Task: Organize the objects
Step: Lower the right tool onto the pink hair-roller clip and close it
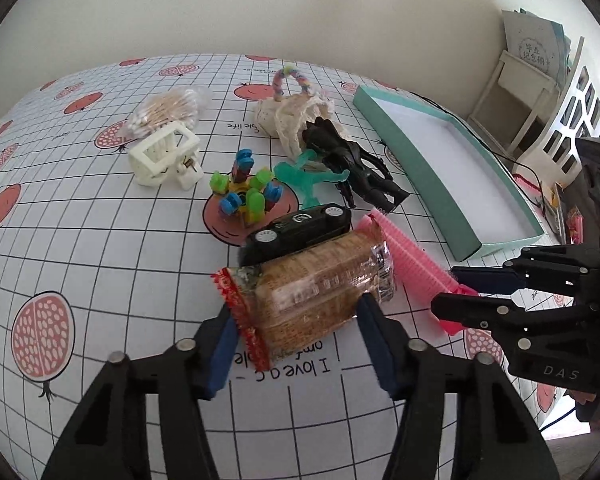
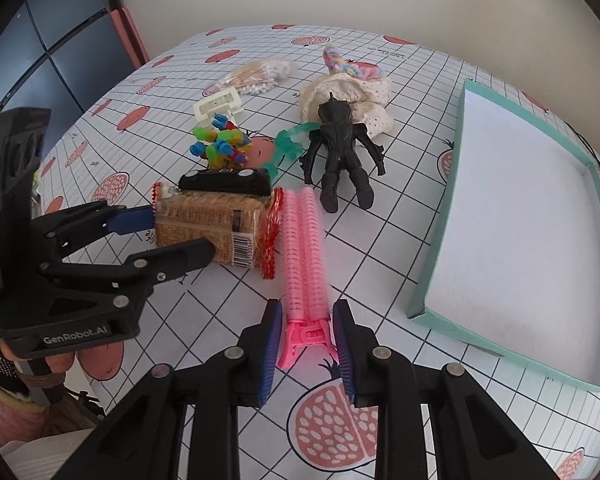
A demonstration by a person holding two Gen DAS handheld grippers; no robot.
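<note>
A cracker packet (image 1: pixel 316 284) in clear wrap with red ends lies on the table; it also shows in the right wrist view (image 2: pixel 208 220). My left gripper (image 1: pixel 296 320) is open with its jaws on either side of the packet's near end; it shows in the right wrist view (image 2: pixel 180 232). A pink hair-roller clip (image 2: pixel 304 248) lies beside the packet, also seen from the left (image 1: pixel 412 264). My right gripper (image 2: pixel 306 332) is open around the clip's near end, and shows in the left wrist view (image 1: pixel 444 288).
An empty teal box lid (image 2: pixel 436 280) with a white inside lies at the right. Behind the packet are a black toy car (image 1: pixel 300 228), a black action figure (image 2: pixel 340 152), a green figure (image 1: pixel 304 176), a coloured block toy (image 1: pixel 244 192), a white hair claw (image 1: pixel 164 156), cotton swabs (image 1: pixel 168 108) and a lace basket (image 1: pixel 292 112).
</note>
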